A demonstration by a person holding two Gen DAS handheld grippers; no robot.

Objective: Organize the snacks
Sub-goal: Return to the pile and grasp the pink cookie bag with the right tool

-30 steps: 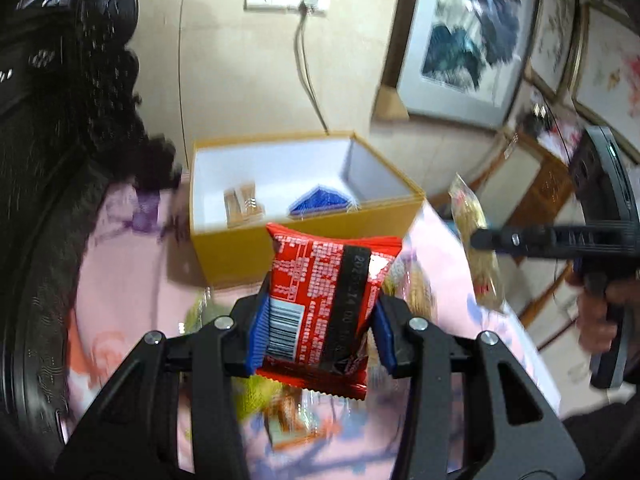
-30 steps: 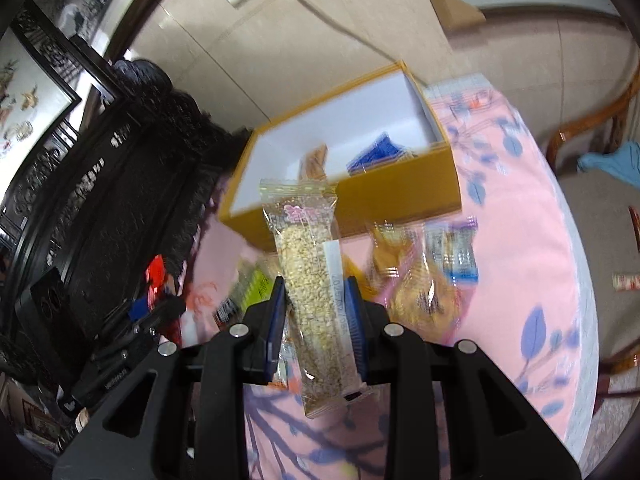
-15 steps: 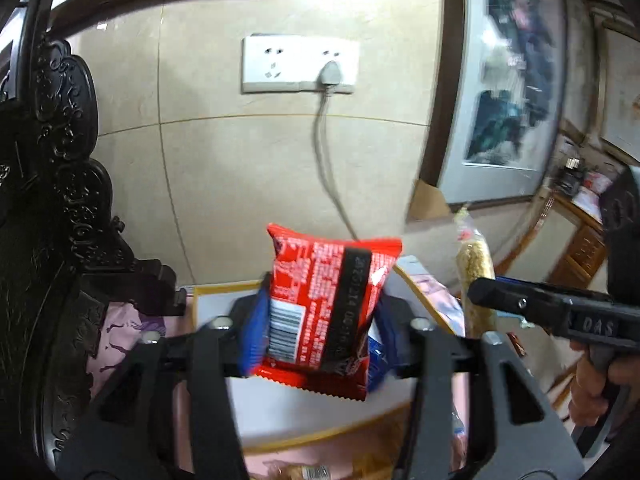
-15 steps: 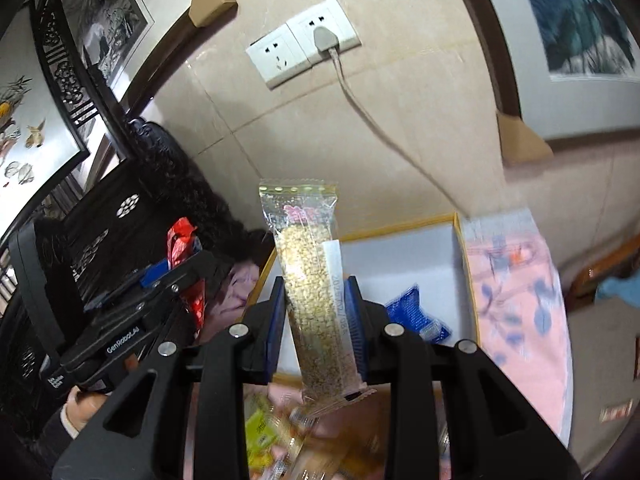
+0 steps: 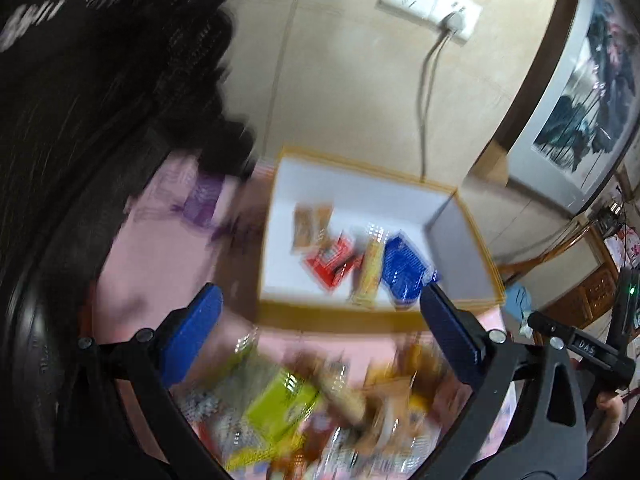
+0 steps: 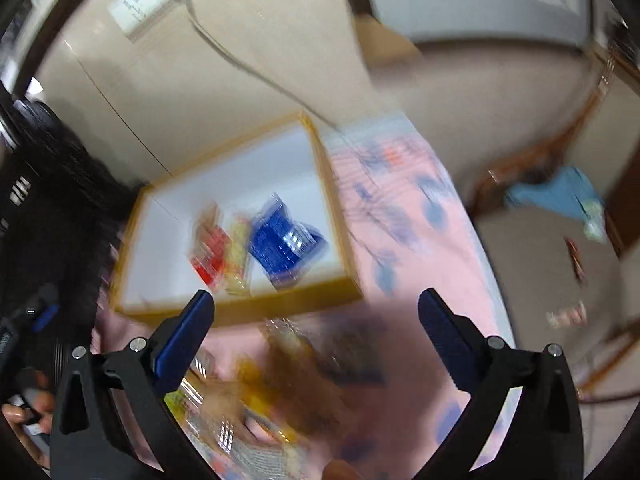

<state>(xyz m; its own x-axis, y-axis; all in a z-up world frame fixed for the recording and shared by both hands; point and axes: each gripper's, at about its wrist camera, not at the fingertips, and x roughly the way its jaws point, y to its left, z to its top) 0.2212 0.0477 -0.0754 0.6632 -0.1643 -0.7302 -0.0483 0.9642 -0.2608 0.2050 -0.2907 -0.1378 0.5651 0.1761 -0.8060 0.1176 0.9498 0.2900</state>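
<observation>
A yellow box with a white inside stands on the pink table, also in the right wrist view. In it lie a red packet, a clear oat bar, a blue packet and a brown snack. The right wrist view shows the red packet, oat bar and blue packet. My left gripper is open and empty in front of the box. My right gripper is open and empty too. Both views are blurred.
A blurred heap of loose snacks lies on the pink flowered cloth under both grippers. A dark carved chair stands left. A wall socket with cable is behind the box. A wooden chair stands right.
Both grippers have opened and let go; the red packet and the oat bar now lie in the box. Both grippers have tilted down toward the snack heap.
</observation>
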